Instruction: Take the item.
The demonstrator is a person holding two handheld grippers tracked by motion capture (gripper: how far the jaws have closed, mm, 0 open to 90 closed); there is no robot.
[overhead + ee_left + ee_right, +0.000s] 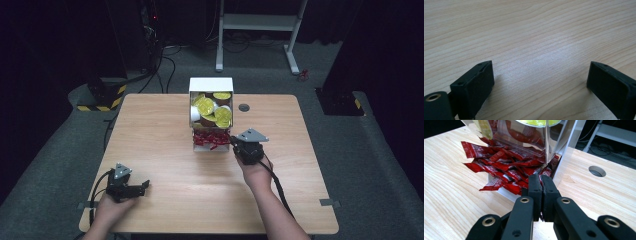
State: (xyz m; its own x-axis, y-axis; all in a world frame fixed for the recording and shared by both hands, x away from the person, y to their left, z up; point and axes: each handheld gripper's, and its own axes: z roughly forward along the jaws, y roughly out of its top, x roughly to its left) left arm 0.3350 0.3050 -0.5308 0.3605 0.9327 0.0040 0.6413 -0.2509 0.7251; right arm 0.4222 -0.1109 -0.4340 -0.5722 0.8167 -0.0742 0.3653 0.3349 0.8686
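**Right tongs closed at a box of red packets, left tongs resting open**

A wooden table fills the middle of the high view. Near its upper centre stands a white organiser box: its upper part holds small cups with yellow lids, and red sauce packets spill from its lower tray toward the frame's centre.

The right tongs, just right of centre, have their tips at the packets' edge. In the right gripper view the jaws are pressed together with no packet visibly between them, right beside the nearest packets.

The left tongs, lower left in the high view, lie on bare wood, jaws wide apart and holding nothing.

If a packet is to be picked, the jaws likely need to part, slide around one loose packet's edge, then close.

The right gripper view reveals a clear front panel over the packets; the high view alone gives the whole layout, including the table's cable hole.
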